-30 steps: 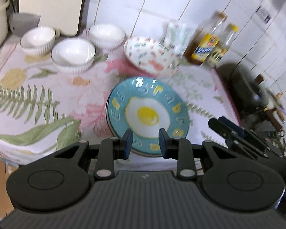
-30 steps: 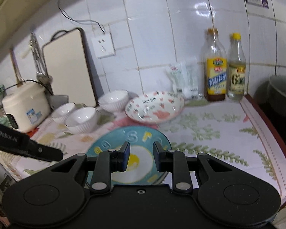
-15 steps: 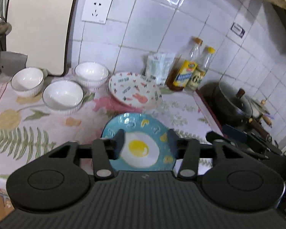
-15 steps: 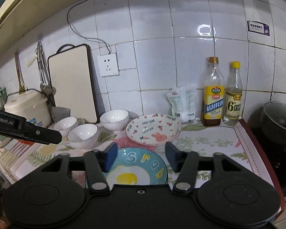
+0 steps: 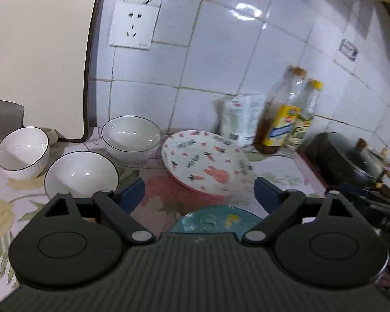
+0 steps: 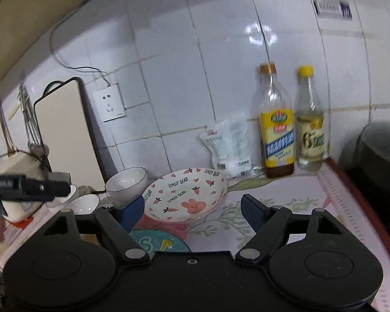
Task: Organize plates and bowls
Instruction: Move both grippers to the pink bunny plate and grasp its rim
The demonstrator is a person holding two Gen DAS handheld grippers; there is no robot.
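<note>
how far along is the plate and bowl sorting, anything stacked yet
Barely begun. Nothing shows as stacked: the three white ribbed bowls sit separately on the floral cloth, and the white rabbit-print plate and teal egg-print plate lie apart. In hand: nothing. The left gripper and right gripper have empty jaws that are opening. Left: nest the bowls and stack the plates.

Three white ribbed bowls with thin dark rims [image 5: 80, 174] sit upright, clustered on the flowered counter [image 5: 2, 208]. Just beside them a bunny-and-carrot plate [image 5: 205, 163] rests tilted. Nearest, a teal lettered plate [image 5: 215, 221] lies flat, partly hidden.
</note>
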